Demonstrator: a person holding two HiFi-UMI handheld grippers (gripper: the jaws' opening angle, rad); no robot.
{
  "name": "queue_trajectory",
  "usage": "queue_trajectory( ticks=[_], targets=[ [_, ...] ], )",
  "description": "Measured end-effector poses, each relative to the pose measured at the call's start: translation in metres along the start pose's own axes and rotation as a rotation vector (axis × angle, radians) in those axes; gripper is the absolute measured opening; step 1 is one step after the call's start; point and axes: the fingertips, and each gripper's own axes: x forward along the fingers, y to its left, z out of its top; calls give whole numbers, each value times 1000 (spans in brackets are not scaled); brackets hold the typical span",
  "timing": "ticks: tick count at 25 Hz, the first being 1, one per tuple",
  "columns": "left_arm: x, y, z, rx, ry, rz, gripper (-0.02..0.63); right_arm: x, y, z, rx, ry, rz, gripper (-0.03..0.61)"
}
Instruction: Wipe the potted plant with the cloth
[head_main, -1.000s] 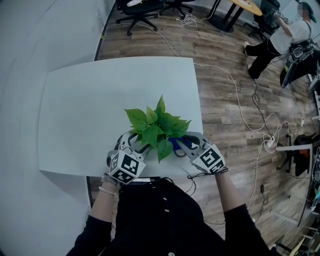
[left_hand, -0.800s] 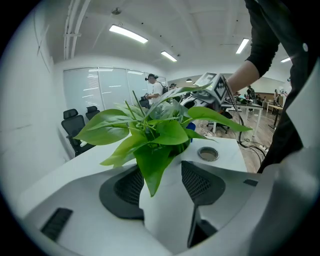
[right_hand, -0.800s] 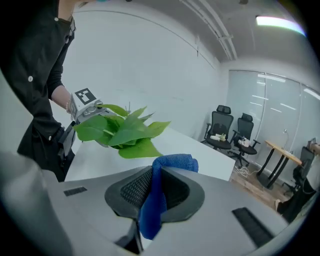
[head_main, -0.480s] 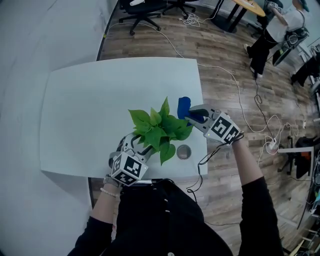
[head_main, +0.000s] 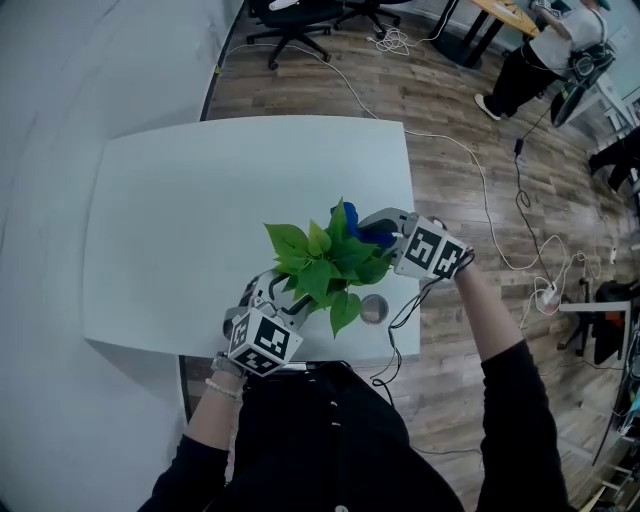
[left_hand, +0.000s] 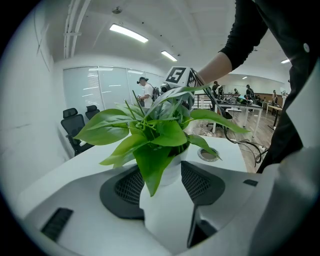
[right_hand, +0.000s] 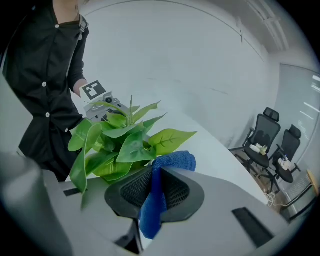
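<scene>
Tools both gripping, left tool (left_hand: 162, 192) round white pot (left_hand: 174, 165), right tool (right_hand: 156, 192) on blue cloth (right_hand: 175, 161), cloth just beside leaves (right_hand: 131, 145)

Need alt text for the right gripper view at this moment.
The right gripper is shut on a blue cloth, whose bunched top end sits right beside the leaves of a green potted plant on a white table. The left gripper and a person in a black shirt are behind the plant, with office chairs at far right.

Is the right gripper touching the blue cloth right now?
Touching. The right gripper view shows the right gripper shut on the blue cloth, a fold pinched between its jaws.
</scene>
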Motion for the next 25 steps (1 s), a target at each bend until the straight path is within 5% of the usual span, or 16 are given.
queue_trajectory(
  ticks=[8,25],
  targets=[
    [2,-1,1,-8,2,2,242,-4,27,-26,125,-26,-25,75],
    [6,-4,-1,-48,16,46,235,-1,102,-22,399,-233,-293,75]
  ],
)
